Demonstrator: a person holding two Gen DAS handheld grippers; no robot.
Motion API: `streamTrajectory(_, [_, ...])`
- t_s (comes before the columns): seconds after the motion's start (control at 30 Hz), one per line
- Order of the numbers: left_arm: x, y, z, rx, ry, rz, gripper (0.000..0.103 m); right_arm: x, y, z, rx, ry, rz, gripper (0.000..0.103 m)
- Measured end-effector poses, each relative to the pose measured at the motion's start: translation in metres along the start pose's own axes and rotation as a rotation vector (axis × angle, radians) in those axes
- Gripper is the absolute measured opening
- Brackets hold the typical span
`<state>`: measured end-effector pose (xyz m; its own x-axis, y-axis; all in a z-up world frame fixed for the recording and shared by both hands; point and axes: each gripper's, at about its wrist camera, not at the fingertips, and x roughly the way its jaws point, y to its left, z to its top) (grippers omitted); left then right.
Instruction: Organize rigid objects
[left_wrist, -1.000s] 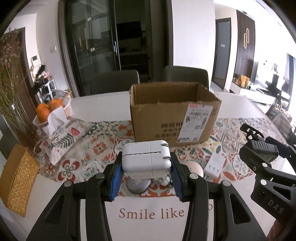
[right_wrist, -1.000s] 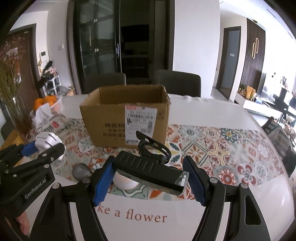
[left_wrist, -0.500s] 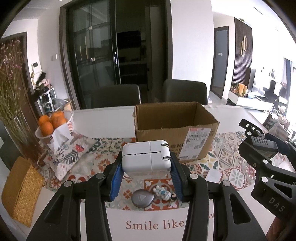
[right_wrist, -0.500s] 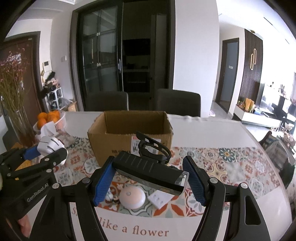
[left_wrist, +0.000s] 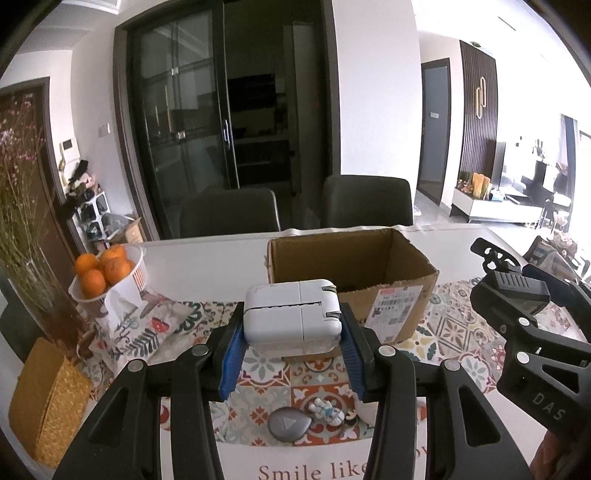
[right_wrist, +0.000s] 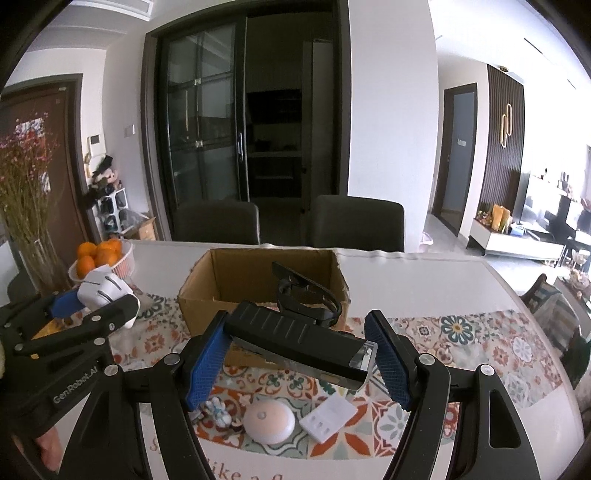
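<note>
**Charger and bike light held above the table, box just ahead**

Charger sits clamped between the blue pads of your left gripper, lifted clear of the table and level, its folded prongs facing right. Your right gripper is closed on the black bike light, which lies tilted across the pads, lens end lower on the right, its strap mount rising toward the box.

Ahead of both grippers stands the cardboard box, open at the top, flaps out of the way. Its near rim is ragged at the right corner; the near wall carries a shipping label. From the right wrist view the mount overlaps the box's opening, though you cannot tell whether it is over the rim or short of it.

Below your grippers, on the patterned runner, lie a grey teardrop tag, a small figure, a round white puck and a white flat plug piece, all near each other but apart. To the left, a basket of oranges stands well apart from the box, with bare tabletop between them and behind the box up to the far edge.
</note>
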<state>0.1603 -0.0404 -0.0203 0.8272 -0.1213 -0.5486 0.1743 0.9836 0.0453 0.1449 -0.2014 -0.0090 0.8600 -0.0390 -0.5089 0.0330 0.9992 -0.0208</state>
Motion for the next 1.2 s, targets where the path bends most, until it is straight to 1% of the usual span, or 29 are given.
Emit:
streamTrajectory(0.3, [0.016, -0.003, 0.016, 0.015, -0.006, 0.001, 0.046, 0.016, -0.003, 0.010, -0.002, -0.007, 0.011, 0.073])
streamTrajectory(0.43, [0.026, -0.001, 0.026, 0.000, -0.007, -0.012, 0.046, 0.024, -0.005, 0.019, 0.003, -0.017, 0.012, 0.073])
streamTrajectory(0.7, [0.054, 0.001, 0.045, -0.002, 0.013, -0.007, 0.046, 0.054, -0.003, 0.038, -0.008, 0.004, 0.023, 0.073])
streamTrajectory(0.97, [0.076, 0.001, 0.068, -0.001, 0.008, -0.006, 0.046, 0.083, -0.004, 0.059, -0.024, 0.034, 0.044, 0.073])
streamTrajectory(1.03, [0.083, -0.001, 0.073, 0.012, 0.026, -0.002, 0.046, 0.091, -0.004, 0.062, -0.025, 0.049, 0.051, 0.073])
streamTrajectory(1.1, [0.094, -0.001, 0.076, 0.010, 0.050, -0.024, 0.046, 0.102, -0.005, 0.066, -0.028, 0.077, 0.058, 0.073])
streamTrajectory(1.2, [0.110, -0.002, 0.077, 0.022, 0.093, -0.031, 0.046, 0.119, -0.007, 0.068, -0.032, 0.124, 0.072, 0.073])
